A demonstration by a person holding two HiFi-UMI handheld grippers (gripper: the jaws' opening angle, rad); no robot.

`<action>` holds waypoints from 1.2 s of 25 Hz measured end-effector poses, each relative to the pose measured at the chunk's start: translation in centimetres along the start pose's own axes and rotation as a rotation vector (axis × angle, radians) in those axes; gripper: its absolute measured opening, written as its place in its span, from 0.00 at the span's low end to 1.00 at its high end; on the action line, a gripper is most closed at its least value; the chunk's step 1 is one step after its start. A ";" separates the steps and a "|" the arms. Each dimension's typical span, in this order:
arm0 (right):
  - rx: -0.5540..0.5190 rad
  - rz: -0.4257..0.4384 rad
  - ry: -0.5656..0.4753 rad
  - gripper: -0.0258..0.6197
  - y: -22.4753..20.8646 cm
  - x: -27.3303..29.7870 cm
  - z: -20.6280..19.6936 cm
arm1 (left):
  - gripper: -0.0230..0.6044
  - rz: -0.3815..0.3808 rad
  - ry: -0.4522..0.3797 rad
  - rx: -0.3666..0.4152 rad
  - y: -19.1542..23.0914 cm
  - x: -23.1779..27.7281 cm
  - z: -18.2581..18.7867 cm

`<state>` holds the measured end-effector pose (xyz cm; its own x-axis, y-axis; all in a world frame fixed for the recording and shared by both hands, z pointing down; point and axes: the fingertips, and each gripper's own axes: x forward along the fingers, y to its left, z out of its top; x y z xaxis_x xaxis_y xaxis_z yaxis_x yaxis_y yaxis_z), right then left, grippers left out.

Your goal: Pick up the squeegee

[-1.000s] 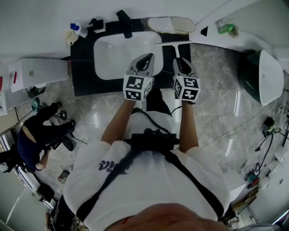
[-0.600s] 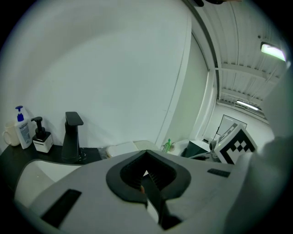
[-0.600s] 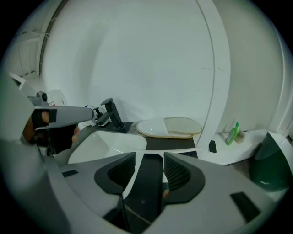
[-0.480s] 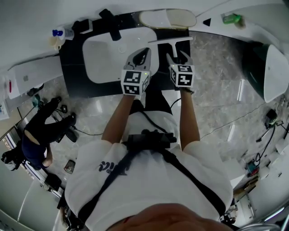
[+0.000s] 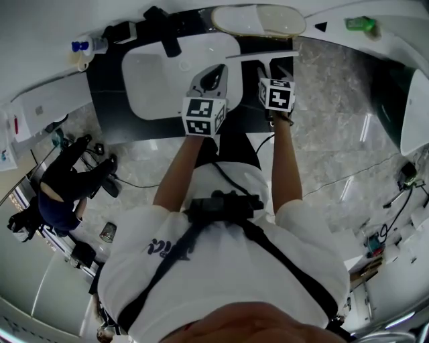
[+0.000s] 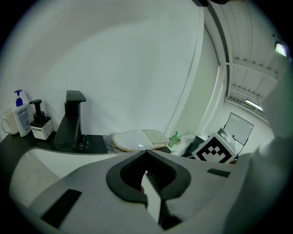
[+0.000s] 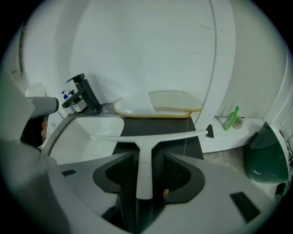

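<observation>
The white T-shaped squeegee (image 5: pixel 260 55) (image 7: pixel 143 155) lies on the dark counter just right of the sink, blade away from me and handle toward me. My right gripper (image 5: pixel 269 70) (image 7: pixel 147 156) points steeply down over it. Its jaws are opening, and the handle runs between them with a gap on both sides, so neither pad presses on it. My left gripper (image 5: pixel 213 75) (image 6: pixel 146 153) hovers over the sink's right rim with its tips together and nothing in it.
A white sink (image 5: pixel 151 77) with a black faucet (image 5: pixel 164 30) (image 6: pixel 71 121) is set in the counter. Soap bottles (image 5: pixel 84 47) (image 6: pixel 20 116) stand far left. An oval tray (image 5: pixel 258 20) (image 7: pixel 158 105) lies behind the squeegee, a green bottle (image 5: pixel 358 24) (image 7: pixel 230 119) to the right.
Both grippers have come down toward the counter. The right one has closed in on the squeegee and now straddles its handle.
</observation>
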<state>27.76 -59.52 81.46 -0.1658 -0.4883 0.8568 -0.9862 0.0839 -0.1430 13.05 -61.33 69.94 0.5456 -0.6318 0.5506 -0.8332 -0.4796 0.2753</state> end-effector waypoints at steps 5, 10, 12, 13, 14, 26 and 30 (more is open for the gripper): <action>0.012 -0.026 0.025 0.28 -0.4 0.4 -0.4 | 0.05 0.007 0.011 -0.009 0.3 0.3 -0.4; -0.003 -0.039 0.020 0.19 0.2 0.5 -0.3 | 0.05 0.010 0.012 -0.010 0.4 -0.2 -0.6; 0.008 -0.039 0.024 0.18 0.3 0.4 -0.4 | 0.05 0.013 0.012 -0.010 0.5 -0.6 -0.6; 0.012 -0.038 0.025 0.18 0.4 0.3 -0.4 | 0.05 0.015 0.009 -0.011 0.5 -0.9 -0.6; 0.012 -0.038 0.023 0.18 0.5 0.2 -0.4 | 0.05 0.018 0.005 -0.013 0.6 -1.2 -0.6; -0.026 -0.009 -0.140 0.18 5.3 -5.8 2.5 | 0.05 0.060 -0.078 -0.023 1.4 -8.1 0.9; -0.056 0.010 -0.233 0.18 8.9 -9.2 4.2 | 0.05 0.079 -0.142 -0.014 2.0 -11.6 2.6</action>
<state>20.54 -57.89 70.21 -0.1777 -0.6743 0.7168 -0.9839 0.1344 -0.1174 5.32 -56.53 62.05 0.4845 -0.7474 0.4546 -0.8748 -0.4168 0.2470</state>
